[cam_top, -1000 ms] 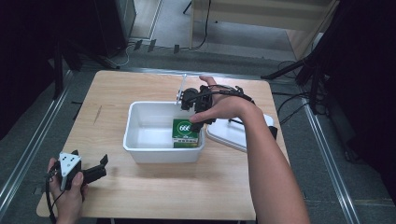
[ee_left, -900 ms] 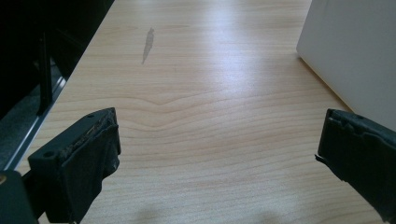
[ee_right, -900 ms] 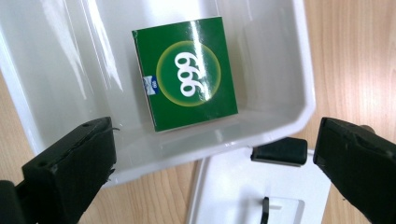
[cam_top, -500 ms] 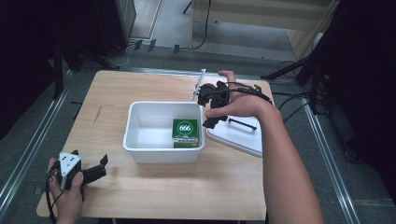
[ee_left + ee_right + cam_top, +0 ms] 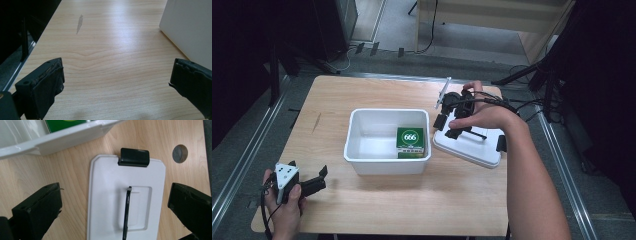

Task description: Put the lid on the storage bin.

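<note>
**Right gripper over the lid, handle running along my line of sight**

Left to right across the bench (image 5: 377,210). My left gripper (image 5: 314,184) rests at the near left corner, jaws spread wide and holding nothing; in the left gripper view there is bare wood between them and the white wall of the bin (image 5: 190,27) ahead on the right, apart from it.

Middle of the bench: the white bin (image 5: 387,165) stands open. Inside, against its right end, lies a green box (image 5: 411,139) marked 666. The rest of the bin floor looks bare.

Just right of the bin lies the white lid (image 5: 469,147), flat on the bench, close beside the bin. My right gripper (image 5: 449,122) hovers over it, jaws spread and empty. In the right gripper view the lid (image 5: 105,195) lies between the jaws, its black handle (image 5: 126,213) centred and running lengthwise away from me, black clip (image 5: 133,157) at the far end.

Right hand is the nearer by far. I judge the next move is to drop and close across that handle.
</note>
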`<state>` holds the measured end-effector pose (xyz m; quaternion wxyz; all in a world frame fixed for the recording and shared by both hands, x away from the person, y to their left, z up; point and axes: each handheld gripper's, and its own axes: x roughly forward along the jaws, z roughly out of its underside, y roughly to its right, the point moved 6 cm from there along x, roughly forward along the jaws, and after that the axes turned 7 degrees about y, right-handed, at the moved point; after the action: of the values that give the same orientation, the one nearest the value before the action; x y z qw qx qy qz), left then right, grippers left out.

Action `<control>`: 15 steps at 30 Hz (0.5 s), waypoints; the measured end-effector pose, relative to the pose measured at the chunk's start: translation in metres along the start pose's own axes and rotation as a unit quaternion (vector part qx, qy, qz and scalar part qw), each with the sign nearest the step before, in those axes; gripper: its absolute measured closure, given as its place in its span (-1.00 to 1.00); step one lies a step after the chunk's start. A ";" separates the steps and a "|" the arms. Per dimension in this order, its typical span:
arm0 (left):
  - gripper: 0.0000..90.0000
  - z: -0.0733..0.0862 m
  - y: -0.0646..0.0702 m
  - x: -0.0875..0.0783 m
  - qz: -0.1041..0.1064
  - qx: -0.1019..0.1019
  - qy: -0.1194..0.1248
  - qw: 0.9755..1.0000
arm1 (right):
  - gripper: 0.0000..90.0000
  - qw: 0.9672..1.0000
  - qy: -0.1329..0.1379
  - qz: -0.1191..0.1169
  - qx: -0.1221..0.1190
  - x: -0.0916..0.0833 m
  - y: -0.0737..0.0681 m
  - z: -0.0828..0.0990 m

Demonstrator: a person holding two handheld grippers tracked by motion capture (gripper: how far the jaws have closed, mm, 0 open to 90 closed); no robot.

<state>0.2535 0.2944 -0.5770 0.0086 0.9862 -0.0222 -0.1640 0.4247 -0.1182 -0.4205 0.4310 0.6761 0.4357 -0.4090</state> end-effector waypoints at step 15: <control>-1.00 0.000 0.000 0.000 0.001 0.001 -0.002 1.000 | -0.86 0.999 0.001 0.014 0.047 0.022 0.021 0.047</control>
<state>0.2531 0.2942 -0.5772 0.0076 0.9858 -0.0236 -0.1662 0.4424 -0.1625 -0.4496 0.4042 0.7022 0.4069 -0.4218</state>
